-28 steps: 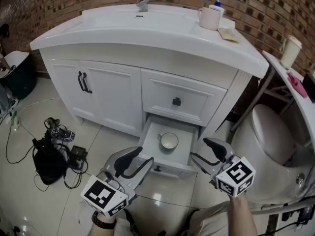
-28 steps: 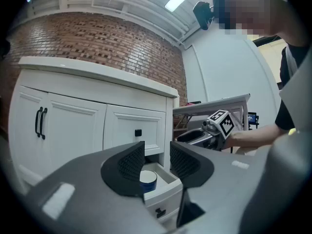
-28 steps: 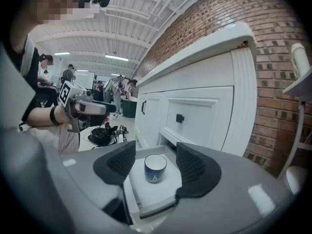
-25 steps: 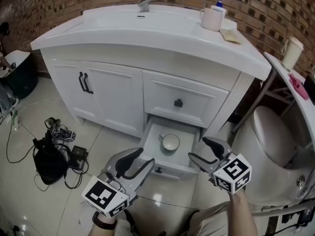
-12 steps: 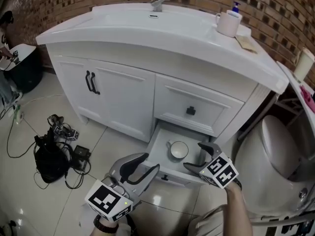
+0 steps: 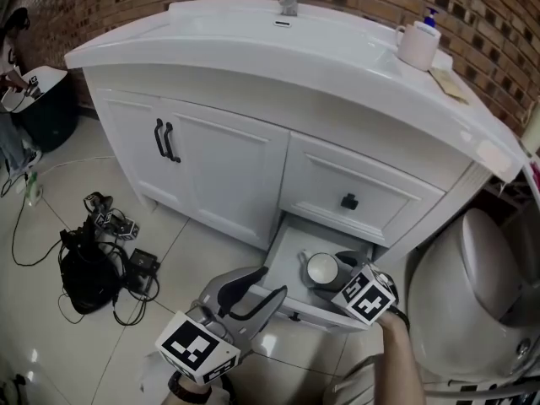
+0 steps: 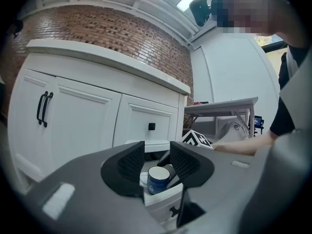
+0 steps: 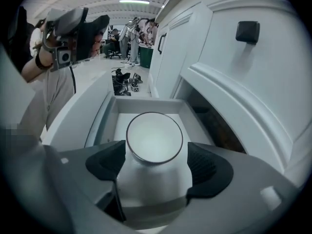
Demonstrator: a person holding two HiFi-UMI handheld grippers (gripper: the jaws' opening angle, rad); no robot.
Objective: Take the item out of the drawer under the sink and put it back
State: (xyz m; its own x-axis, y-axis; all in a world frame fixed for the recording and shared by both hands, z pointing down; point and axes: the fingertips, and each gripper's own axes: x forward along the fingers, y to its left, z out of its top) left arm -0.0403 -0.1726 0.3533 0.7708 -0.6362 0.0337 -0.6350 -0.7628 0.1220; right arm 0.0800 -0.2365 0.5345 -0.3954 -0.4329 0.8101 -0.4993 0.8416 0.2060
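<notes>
Two tongs work the open drawer (image 6: 291,256) under the sink. My right tongs (image 8: 155,165) stand wide, with the mug (image 6: 321,269) upright between their pads on the drawer floor and apparently not squeezed. My left tongs (image 7: 157,161), also wide and empty, hang near the drawer's front edge, the mug well ahead of them. As I judge it, closing off-centre could tip the mug or shove it against the drawer wall. Lifting too steeply could knock its rim on the upper drawer front (image 6: 363,197) just above my right tongs.
</notes>
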